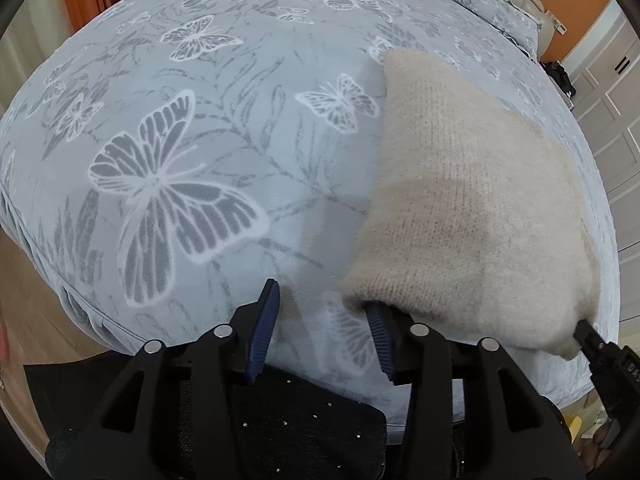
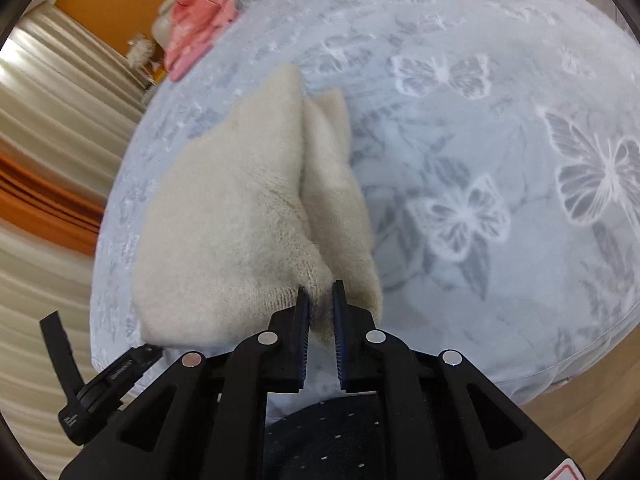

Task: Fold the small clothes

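A bed (image 1: 200,128) with a butterfly-print cover fills both views. A cream knit garment (image 1: 472,200) lies at right of the left view. Left gripper (image 1: 324,320) fingers spread; right gripper (image 2: 320,300) fingers pinch the garment's hem.

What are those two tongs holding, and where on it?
The right tongs pinch the near edge of the cream knitted garment. The left tongs are open and grip nothing; one finger is tucked under the garment's other near corner.

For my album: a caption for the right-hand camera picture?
Right gripper pinches a cream knit garment over a butterfly bedspread.
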The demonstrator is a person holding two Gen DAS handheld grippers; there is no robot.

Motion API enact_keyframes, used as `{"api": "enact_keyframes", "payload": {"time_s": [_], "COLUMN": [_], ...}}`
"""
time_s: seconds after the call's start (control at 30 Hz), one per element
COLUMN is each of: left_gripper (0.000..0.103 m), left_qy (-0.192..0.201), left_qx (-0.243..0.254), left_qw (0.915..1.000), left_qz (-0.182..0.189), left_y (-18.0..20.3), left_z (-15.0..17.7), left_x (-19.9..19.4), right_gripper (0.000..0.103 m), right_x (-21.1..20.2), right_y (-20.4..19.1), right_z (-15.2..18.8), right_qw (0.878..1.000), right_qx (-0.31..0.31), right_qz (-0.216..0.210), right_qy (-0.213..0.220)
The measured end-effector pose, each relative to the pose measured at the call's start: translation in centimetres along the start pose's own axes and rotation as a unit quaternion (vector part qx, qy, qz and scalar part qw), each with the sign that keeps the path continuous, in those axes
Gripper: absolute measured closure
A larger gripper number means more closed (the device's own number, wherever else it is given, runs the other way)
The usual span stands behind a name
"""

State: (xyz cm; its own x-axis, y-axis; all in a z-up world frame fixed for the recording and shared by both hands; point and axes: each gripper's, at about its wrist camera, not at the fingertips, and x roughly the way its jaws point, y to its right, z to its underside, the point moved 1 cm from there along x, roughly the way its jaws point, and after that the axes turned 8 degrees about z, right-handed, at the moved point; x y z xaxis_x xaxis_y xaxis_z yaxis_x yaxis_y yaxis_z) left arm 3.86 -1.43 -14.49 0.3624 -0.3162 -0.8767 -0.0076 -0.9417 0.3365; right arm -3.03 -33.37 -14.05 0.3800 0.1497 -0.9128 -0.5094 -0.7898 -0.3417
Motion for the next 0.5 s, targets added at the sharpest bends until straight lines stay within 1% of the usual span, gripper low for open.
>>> {"api": "enact_keyframes", "payload": {"time_s": [0.03, 0.07, 0.13, 0.17, 0.2, 0.23, 0.27, 0.3, 0.37, 0.4, 0.43, 0.5], "left_gripper": [0.056, 0.056, 0.054, 0.053, 0.051, 0.049, 0.047, 0.043, 0.033, 0.025, 0.02, 0.016], "left_qy": [-0.002, -0.004, -0.007, -0.006, -0.006, -0.009, -0.01, -0.01, -0.003, 0.007, 0.013, 0.025], "left_qx": [-0.002, -0.005, -0.012, -0.014, -0.016, -0.02, -0.022, -0.026, -0.045, -0.063, -0.074, -0.1], "left_qw": [1.0, 1.0, 0.9999, 0.9998, 0.9995, 0.9986, 0.9973, 0.9954, 0.9903, 0.9842, 0.9805, 0.9721], "left_qz": [-0.001, -0.001, 0.005, 0.014, 0.026, 0.049, 0.07, 0.092, 0.132, 0.165, 0.181, 0.211], "left_y": [-0.1, -0.2, -0.4, -0.5, -0.5, -0.7, -0.8, -1.0, -1.5, -1.8, -1.8, -1.8], "left_z": [0.0, 0.0, 0.0, 0.0, 0.0, 0.1, 0.2, 0.3, 0.4, 0.0, -0.3, -1.7], "left_x": [0.1, 0.2, 0.2, -0.1, -0.4, -0.9, -1.5, -2.3, -3.9, -4.7, -5.1, -5.5], "right_gripper": [0.092, 0.091, 0.085, 0.08, 0.071, 0.062, 0.044, 0.035, 0.032, 0.028, 0.027, 0.025], "right_x": [0.8, 0.7, -0.1, -0.8, -1.5, -2.0, -2.4, -2.9, -3.0, -2.8, -2.4, -1.1], "right_y": [0.5, 0.6, 0.3, 0.1, -0.1, -0.1, -0.1, -0.1, 0.0, 0.0, 0.2, 0.1], "right_z": [-0.2, -0.4, -0.5, -0.4, -0.3, -0.3, -0.4, -0.6, -1.5, -2.0, -2.5, -3.5], "right_qw": [1.0, 0.999, 1.0, 1.0, 1.0, 1.0, 1.0, 1.0, 0.999, 0.999, 1.0, 0.999], "right_qx": [0.013, 0.019, 0.006, -0.003, -0.01, -0.013, -0.014, -0.014, -0.013, -0.008, -0.001, 0.013], "right_qz": [-0.009, -0.016, -0.019, -0.016, -0.01, -0.005, -0.001, 0.002, -0.005, -0.012, -0.017, -0.028], "right_qy": [-0.023, -0.028, -0.018, -0.009, 0.001, 0.007, 0.014, 0.025, 0.031, 0.028, 0.023, 0.008]}}
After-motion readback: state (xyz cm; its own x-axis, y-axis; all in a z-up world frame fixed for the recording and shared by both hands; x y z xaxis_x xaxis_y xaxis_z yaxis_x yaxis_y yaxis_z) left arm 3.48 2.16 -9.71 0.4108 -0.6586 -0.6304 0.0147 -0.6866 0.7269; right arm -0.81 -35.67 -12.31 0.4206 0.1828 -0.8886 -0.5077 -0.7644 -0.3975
